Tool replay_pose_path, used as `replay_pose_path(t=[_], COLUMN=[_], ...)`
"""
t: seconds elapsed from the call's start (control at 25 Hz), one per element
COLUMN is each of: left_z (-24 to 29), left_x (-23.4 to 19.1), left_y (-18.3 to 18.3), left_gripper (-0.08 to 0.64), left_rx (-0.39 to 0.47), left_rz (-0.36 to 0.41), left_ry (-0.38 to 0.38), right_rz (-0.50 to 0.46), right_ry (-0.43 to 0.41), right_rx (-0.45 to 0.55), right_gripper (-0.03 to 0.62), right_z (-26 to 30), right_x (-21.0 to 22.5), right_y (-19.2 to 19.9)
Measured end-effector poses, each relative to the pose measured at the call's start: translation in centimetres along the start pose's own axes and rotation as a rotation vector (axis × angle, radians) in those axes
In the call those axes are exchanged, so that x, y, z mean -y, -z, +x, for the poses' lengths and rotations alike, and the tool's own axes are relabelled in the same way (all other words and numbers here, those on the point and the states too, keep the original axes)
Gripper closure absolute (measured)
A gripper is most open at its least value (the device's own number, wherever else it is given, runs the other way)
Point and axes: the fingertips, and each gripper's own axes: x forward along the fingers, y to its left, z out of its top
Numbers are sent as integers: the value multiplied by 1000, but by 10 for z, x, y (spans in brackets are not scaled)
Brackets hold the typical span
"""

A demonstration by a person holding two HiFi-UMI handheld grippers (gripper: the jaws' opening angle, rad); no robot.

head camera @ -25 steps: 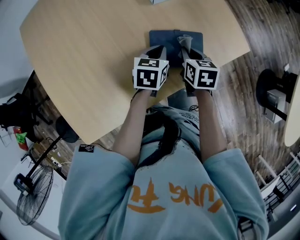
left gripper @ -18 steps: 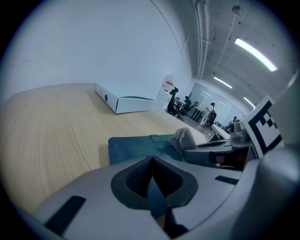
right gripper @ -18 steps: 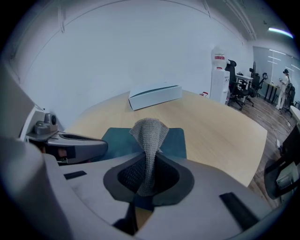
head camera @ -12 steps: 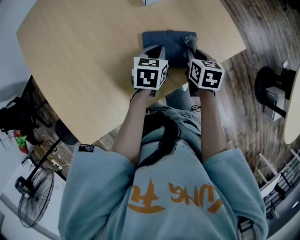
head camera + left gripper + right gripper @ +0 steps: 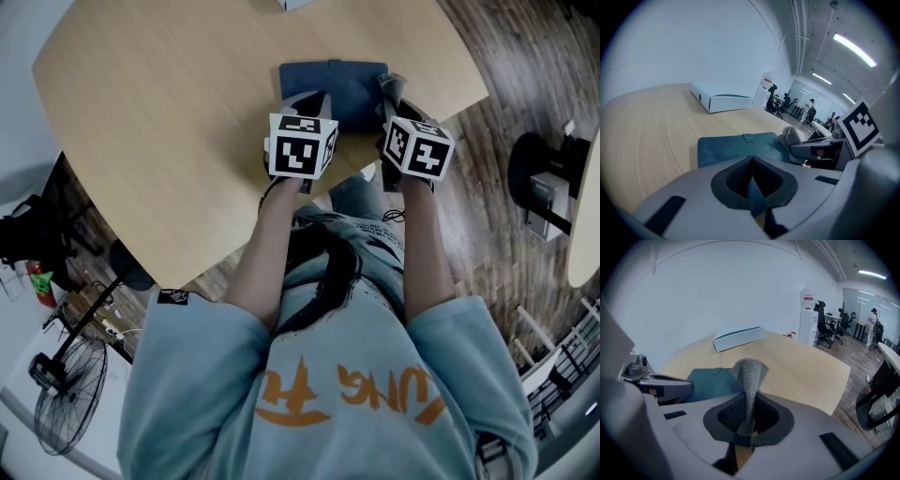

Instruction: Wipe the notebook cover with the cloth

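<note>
The right gripper [image 5: 394,101] has travelled toward 3 o'clock across the dark blue rectangular notebook [image 5: 330,80]. One second ago the grey knitted cloth [image 5: 392,86] stood over the right-hand third of the cover. It now stands at the cover's 3 o'clock edge, partly beyond it and over the pale wooden table [image 5: 169,112]. The right gripper view shows the right gripper [image 5: 747,423] with its jaws closed onto the cloth [image 5: 749,376]. The free end of the fabric stands up above the pads in a folded peak. From this camera the notebook [image 5: 712,380] lies toward 10 o'clock, clear of the jaw line, so the wiping contact looks to be at or past the cover's limit. The left gripper [image 5: 307,101] has kept its station at the 6 o'clock edge of the notebook, near the 7 o'clock corner. In its own view the left gripper [image 5: 752,185] has its jaws drawn together, with only a thin sliver of blue between the pads. It therefore appears to pinch the near edge of the notebook [image 5: 731,147] and act as the hold-down. The flat white cardboard box [image 5: 724,101] lies well apart at 12 o'clock and is not involved. Judgement: one left-to-right stroke is ending. The next stroke probably calls for a return toward 9 o'clock with the cloth back on the cover.
</note>
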Motion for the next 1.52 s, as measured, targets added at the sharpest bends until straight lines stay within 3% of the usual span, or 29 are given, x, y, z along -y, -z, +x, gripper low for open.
replay_pose_path(t=[0.16, 0.4, 0.88, 1.52], left_z=[-5, -22, -74, -124], left_x=[0, -11, -61, -117], left_y=[2, -5, 5, 5], left_gripper=[543, 543, 543, 542], left_rx=[5, 55, 136, 235], left_rz=[-6, -49, -149, -248], left_ry=[2, -1, -68, -140], right_rz=[33, 52, -29, -145], right_ry=[75, 71, -60, -158], right_rx=[6, 80, 117, 107], right_gripper=[563, 563, 563, 563], right_z=[-10, -18, -15, -5], right_x=[14, 7, -77, -159], right_y=[-2, -11, -22, -34])
